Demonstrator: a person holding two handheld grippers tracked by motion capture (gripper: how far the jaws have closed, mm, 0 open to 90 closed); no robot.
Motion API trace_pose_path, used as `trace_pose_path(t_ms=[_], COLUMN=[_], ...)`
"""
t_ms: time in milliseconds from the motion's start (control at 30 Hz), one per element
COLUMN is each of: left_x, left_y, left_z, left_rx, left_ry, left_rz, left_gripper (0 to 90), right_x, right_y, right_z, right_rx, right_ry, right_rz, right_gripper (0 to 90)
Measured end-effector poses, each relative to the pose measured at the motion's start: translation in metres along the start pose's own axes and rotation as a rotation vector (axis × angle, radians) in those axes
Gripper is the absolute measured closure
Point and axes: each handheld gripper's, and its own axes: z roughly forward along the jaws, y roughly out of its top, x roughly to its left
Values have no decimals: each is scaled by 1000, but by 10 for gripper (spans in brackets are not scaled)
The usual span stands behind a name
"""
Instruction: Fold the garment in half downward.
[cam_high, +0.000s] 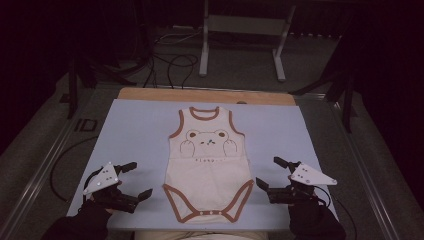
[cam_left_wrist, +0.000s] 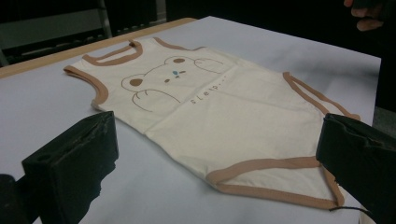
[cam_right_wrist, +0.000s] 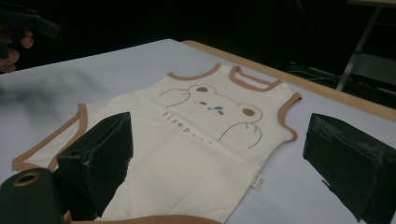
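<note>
Dim room around my pale blue worktop (cam_high: 135, 125), cream baby bodysuit (cam_high: 207, 170) lying flat at its centre, leg openings reaching toward the near edge; my left gripper (cam_high: 134, 179) hovering near the near-left corner, jaws apart, holding nothing; my right gripper (cam_high: 268, 172) hovering near the near-right corner, jaws apart too

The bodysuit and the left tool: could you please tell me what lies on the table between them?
Nothing: in the high view, the stretch between the left tool and the bodysuit is bare blue table cover. The tool is open and apart from the cloth.
</note>
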Motion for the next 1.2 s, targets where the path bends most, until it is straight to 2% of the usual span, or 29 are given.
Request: trace_pose_path(t_ms=[300, 700, 767, 967, 1200], left_x=[8, 18, 19, 25, 28], left_y=[20, 42, 44, 56, 62], left_z=[3, 10, 11, 18, 25], left_rx=[11, 6, 7, 18, 22], left_ry=[10, 24, 26, 23, 18], left_rz=[16, 30, 31, 45, 49], left_gripper=[0, 0, 0, 0, 0], right_x=[-11, -20, -20, -28, -33], right_y=[19, 41, 41, 42, 43], right_z=[4, 15, 15, 30, 45], right_rx=[6, -14, -14, 9, 33], right_ry=[-22, -16, -16, -15, -13], right_rz=[-7, -25, -25, 0, 5], right_gripper=[83, 83, 83, 83, 83])
